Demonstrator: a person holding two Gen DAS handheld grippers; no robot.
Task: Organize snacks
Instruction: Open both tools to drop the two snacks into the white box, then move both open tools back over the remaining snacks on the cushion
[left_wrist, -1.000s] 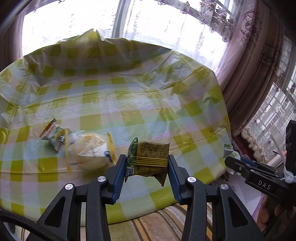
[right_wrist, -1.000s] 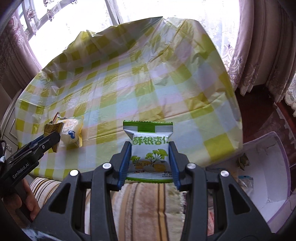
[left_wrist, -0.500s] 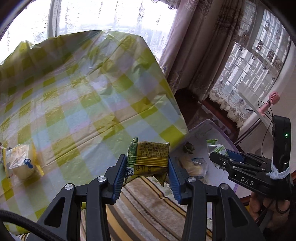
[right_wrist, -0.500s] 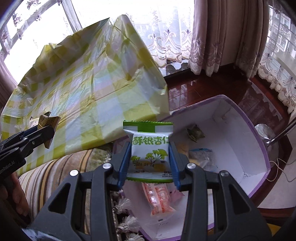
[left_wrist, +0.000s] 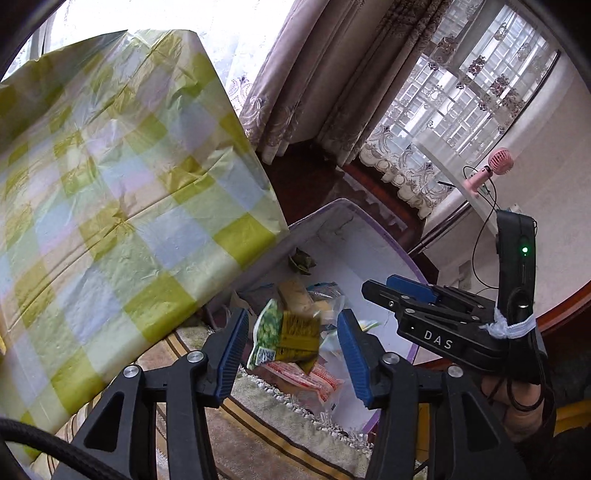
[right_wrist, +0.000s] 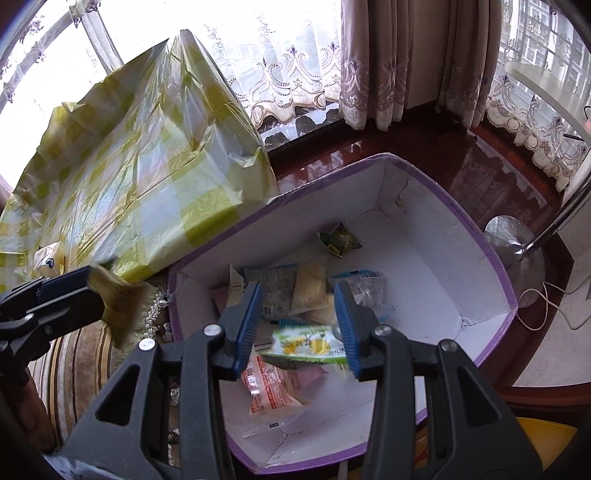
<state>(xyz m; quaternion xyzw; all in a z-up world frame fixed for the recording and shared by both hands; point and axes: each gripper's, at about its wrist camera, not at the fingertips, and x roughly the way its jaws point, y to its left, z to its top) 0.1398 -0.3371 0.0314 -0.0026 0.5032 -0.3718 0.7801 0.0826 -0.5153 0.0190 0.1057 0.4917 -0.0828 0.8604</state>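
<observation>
My left gripper (left_wrist: 291, 339) is open above the near edge of a white box with a purple rim (left_wrist: 384, 236). A green-and-yellow snack packet (left_wrist: 286, 339) is loose between its pads, blurred and tilted, falling. My right gripper (right_wrist: 299, 325) is open over the same box (right_wrist: 480, 236). A white-and-green snack packet (right_wrist: 306, 343) lies flat and blurred between its pads, dropping toward the box. The left gripper with its yellow packet (right_wrist: 118, 306) shows at the left of the right wrist view. The right gripper (left_wrist: 406, 299) shows at the right of the left wrist view.
Several snacks lie in the box, among them an orange packet (right_wrist: 269, 391) and a green one (right_wrist: 340, 242). The table with a green checked cloth (left_wrist: 110, 192) stands left of the box. A striped sofa edge (right_wrist: 74, 365) lies below. Curtains (right_wrist: 399, 62) hang behind.
Both grippers swung right from the table to over the box and opened. Each packet left its pads and is falling.
</observation>
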